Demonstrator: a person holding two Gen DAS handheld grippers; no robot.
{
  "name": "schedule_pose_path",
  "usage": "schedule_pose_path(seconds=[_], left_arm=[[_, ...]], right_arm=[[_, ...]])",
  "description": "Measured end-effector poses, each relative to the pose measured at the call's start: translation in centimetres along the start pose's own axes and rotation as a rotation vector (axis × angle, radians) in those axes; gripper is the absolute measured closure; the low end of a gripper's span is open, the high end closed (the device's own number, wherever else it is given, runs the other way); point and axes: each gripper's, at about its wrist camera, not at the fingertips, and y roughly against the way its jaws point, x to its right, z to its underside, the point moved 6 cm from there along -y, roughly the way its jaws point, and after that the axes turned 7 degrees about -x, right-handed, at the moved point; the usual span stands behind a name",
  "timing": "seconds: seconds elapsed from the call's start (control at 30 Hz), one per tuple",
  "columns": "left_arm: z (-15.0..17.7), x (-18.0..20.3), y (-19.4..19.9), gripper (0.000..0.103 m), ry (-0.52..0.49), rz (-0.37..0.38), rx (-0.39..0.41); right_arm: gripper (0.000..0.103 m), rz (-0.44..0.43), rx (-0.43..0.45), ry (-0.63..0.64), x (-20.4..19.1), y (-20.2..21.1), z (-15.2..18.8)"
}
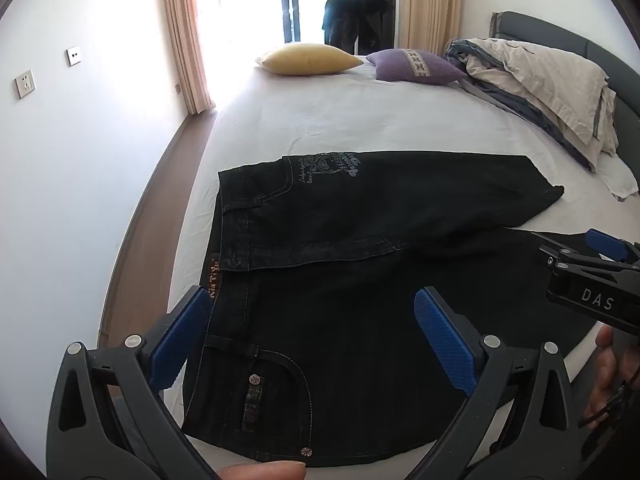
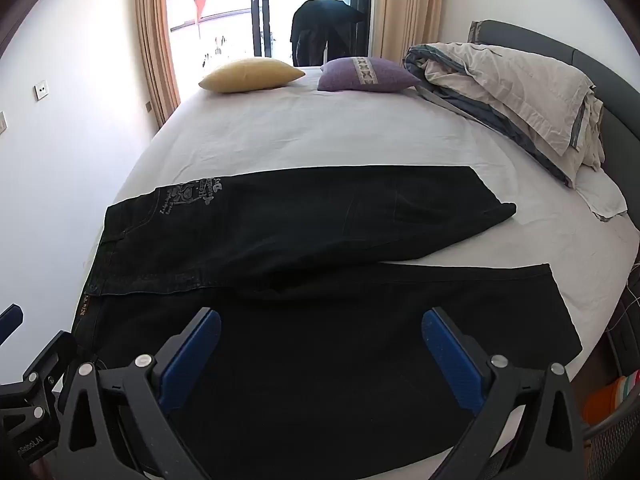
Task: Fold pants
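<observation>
Pants [image 2: 304, 280] lie spread on the bed [image 2: 320, 140]; left gripper [image 1: 312, 344] and right gripper [image 2: 320, 356] gape wide, holding nothing.

The pants [image 2: 304, 240] before me are dark matt denim with pale stitching and a greyish print. My left hand-held gripper [image 1: 312, 340] is matt black plastic with shiny metal rivets and rough blue textured pads [image 1: 444, 340]; my right hand-held gripper [image 2: 322, 356] looks the same. The bed [image 2: 320, 132] wears smooth white cloth, faintly creased. The floor [image 1: 160, 184] looks like polished wood.
</observation>
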Motion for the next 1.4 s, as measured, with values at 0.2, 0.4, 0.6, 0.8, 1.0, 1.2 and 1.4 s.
schedule_pose_path(seconds=[0.2,0.4,0.6,0.8,1.0,1.2,1.4], left_arm=[[0.09,-0.44,0.06,0.0,0.001,0.0,-0.003],[-0.22,0.01,-0.48,0.0,-0.005,-0.006,-0.007],[0.26,-0.01,-0.57,0.0,-0.005,-0.004,-0.009],[0.26,-0.01,-0.53,0.0,-0.006,-0.005,-0.009],[0.27,0.06,-0.42,0.0,-0.007,-0.004,-0.011],[0.38,0.04,-0.44,0.0,-0.006,-0.007,-0.012],[0.5,0.0,-0.62,0.0,-0.006,-0.007,-0.014]], right_arm=[[0.0,0.0,-0.006,-0.001,0.05,-0.01,0.11],[0.0,0.0,-0.004,0.0,0.05,0.03,0.17],[0.0,-0.001,-0.004,-0.001,0.06,0.07,0.22],[0.0,0.0,-0.004,0.0,0.0,0.13,0.26],[0.0,0.0,-0.004,0.0,-0.04,0.16,0.3],[0.0,0.0,-0.004,0.001,-0.05,0.16,0.34],[0.0,0.001,-0.005,0.001,-0.05,0.16,0.39]])
